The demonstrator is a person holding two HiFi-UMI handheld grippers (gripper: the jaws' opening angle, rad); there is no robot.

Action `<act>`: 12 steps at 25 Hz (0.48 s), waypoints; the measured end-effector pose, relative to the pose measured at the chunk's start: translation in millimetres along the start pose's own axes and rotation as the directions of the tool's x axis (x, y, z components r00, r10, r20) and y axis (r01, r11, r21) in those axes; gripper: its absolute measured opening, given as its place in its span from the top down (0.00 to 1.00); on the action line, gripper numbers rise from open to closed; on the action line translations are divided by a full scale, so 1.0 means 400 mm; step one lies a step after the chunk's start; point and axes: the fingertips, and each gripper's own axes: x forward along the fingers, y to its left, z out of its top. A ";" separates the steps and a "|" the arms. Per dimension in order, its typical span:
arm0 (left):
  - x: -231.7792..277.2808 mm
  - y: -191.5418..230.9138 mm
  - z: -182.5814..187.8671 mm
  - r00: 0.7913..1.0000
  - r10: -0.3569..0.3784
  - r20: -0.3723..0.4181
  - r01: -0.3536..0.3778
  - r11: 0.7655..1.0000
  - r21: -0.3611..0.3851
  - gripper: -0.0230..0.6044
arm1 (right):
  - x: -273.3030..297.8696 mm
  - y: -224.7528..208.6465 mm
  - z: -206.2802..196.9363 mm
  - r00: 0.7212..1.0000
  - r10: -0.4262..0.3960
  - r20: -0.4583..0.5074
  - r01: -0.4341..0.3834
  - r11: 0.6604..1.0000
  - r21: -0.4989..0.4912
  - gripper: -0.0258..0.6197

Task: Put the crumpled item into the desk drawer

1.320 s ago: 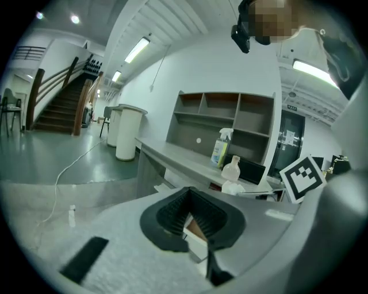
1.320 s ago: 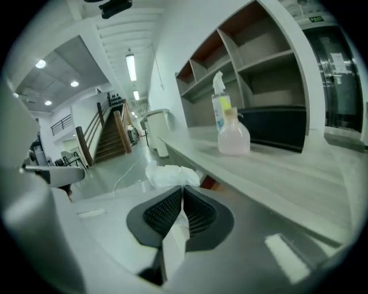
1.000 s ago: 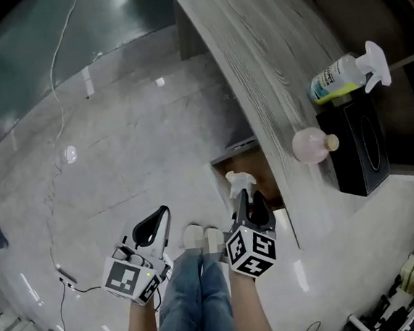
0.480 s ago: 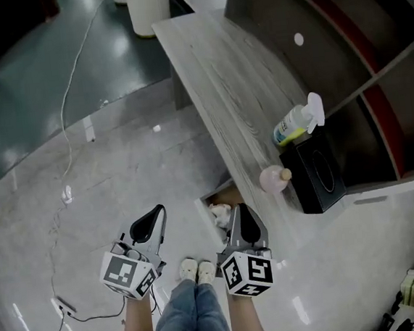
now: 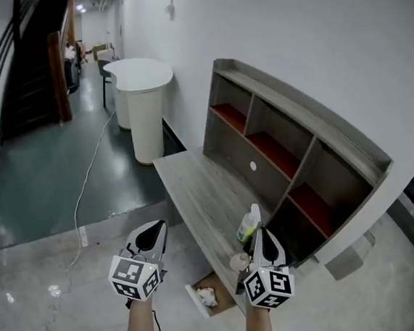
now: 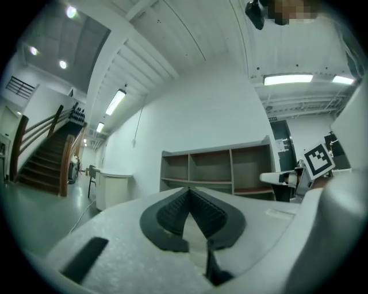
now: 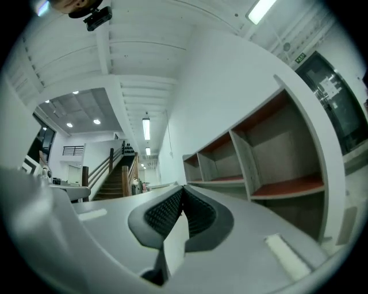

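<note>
Grey shelving (image 5: 285, 146) and a desk (image 5: 195, 191) are faced by two level grippers. Below and between them the drawer (image 5: 196, 302) is left open and could be struck by a passing leg. Inside it the crumpled item (image 5: 206, 296) is seen. The left gripper (image 5: 154, 233) is held clenched and empty. The right gripper (image 5: 265, 239) has just been closing, with nothing between its jaws.

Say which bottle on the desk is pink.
The low round bottle at the desk's near end; the taller bottle behind it has a white top, yellow-green below.
</note>
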 end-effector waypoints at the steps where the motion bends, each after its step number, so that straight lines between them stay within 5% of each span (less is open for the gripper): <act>1: 0.005 -0.007 0.031 1.000 -0.005 0.012 0.005 1.000 0.014 0.96 | -0.005 -0.004 0.034 1.000 -0.001 0.021 0.001 1.000 -0.008 0.95; 12: 0.004 -0.075 0.125 0.997 -0.042 0.068 0.038 0.998 0.051 0.96 | -0.060 -0.005 0.135 0.996 0.030 0.085 -0.026 0.999 -0.040 0.95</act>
